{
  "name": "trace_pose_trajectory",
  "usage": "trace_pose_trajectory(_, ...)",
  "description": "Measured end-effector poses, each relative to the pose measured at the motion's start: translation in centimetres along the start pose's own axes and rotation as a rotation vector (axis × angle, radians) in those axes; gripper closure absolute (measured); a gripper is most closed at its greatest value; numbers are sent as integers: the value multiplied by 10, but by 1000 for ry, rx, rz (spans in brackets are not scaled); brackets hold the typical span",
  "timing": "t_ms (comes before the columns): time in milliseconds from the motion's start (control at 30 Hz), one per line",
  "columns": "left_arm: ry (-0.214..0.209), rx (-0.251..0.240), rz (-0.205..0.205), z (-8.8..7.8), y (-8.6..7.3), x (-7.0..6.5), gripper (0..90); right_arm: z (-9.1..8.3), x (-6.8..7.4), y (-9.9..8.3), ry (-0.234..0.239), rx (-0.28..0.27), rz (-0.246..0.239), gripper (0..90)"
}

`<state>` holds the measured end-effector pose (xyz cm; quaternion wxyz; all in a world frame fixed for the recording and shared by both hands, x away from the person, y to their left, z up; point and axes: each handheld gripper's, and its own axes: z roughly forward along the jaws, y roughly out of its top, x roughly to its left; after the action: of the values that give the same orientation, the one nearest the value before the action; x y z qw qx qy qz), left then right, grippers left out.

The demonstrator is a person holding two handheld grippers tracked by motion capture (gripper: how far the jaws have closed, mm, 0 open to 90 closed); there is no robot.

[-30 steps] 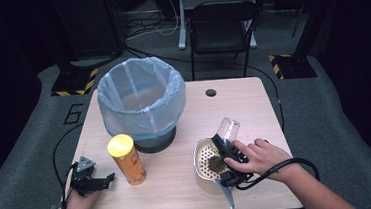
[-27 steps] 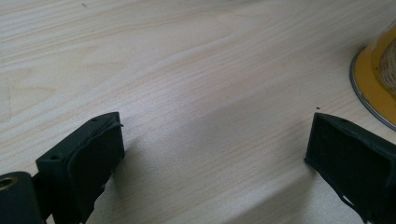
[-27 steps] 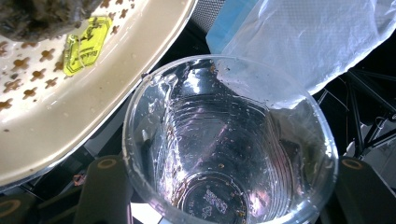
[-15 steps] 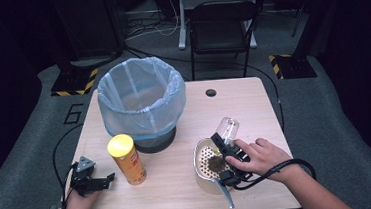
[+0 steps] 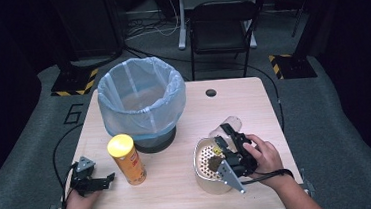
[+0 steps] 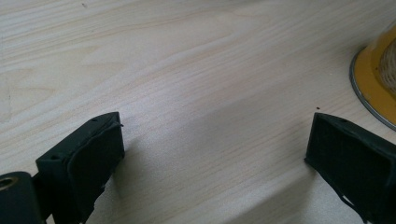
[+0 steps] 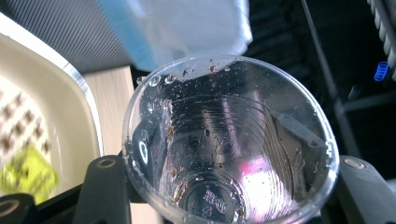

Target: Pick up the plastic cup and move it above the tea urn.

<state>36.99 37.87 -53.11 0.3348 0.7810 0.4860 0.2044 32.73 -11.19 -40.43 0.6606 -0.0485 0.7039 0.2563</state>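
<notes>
My right gripper (image 5: 230,137) is shut on a clear plastic cup (image 5: 228,124) and holds it tilted over the far edge of a metal strainer bowl (image 5: 199,169). In the right gripper view the cup (image 7: 229,140) sits between the jaws, mouth towards the camera, wet inside with brown specks. The strainer (image 7: 51,98) lies to its left with a yellow scrap (image 7: 22,173) in it. My left gripper (image 5: 110,179) rests on the table at the front left, open with nothing between its jaws (image 6: 215,158). A yellow-lidded snack can (image 5: 126,159) stands just right of it.
A bin lined with a pale blue bag (image 5: 140,100) stands at the back left of the wooden table (image 5: 243,102). The can's base (image 6: 376,77) is near the left gripper's right jaw. A chair (image 5: 222,24) stands behind the table. A cable hole (image 5: 210,92) marks the tabletop.
Almost nothing: the right gripper with the cup has shifted only slightly over the strainer. The left gripper has stayed still.
</notes>
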Motion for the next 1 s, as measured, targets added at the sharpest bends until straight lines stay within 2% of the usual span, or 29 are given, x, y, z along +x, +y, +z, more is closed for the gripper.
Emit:
trace_pose_trajectory(33,0,0,0,0,0,0,41,0,0,0,0,0,0,397)
trace_pose_trajectory(67,0,0,0,0,0,0,41,0,-2,-2,1,0,60,397)
trace_pose_trajectory(100,0,0,0,0,0,0,41,1,-7,-5,20,-3,150,396)
trace_pose_trajectory(133,0,0,0,0,0,0,41,2,-10,-7,32,-2,219,396)
trace_pose_trajectory(167,0,0,0,0,0,0,41,4,-17,-12,56,-12,369,396)
trace_pose_trajectory(200,0,-1,0,0,0,0,41,4,-20,-14,70,-20,423,395)
trace_pose_trajectory(300,0,0,0,0,0,0,41,6,-29,-22,134,-56,642,395)
trace_pose_trajectory(400,0,-1,0,0,0,0,41,7,-35,-28,166,-92,819,394)
trace_pose_trajectory(500,0,0,0,0,0,0,41,6,-42,-31,194,-134,945,393)
trace_pose_trajectory(533,0,0,0,0,0,0,41,5,-46,-30,237,-153,1002,391)
trace_pose_trajectory(567,0,0,0,0,0,0,41,5,-46,-30,237,-153,1002,391)
trace_pose_trajectory(600,0,0,0,0,0,0,41,4,-51,-28,278,-198,1054,391)
trace_pose_trajectory(633,0,0,0,0,0,0,41,4,-51,-28,278,-198,1054,391)
trace_pose_trajectory(800,0,0,0,0,0,0,41,6,-63,-25,333,-244,1153,392)
trace_pose_trajectory(867,0,0,0,0,0,0,41,8,-66,-25,340,-252,1176,393)
trace_pose_trajectory(1000,0,0,0,0,0,0,41,8,-71,-20,337,-244,1150,394)
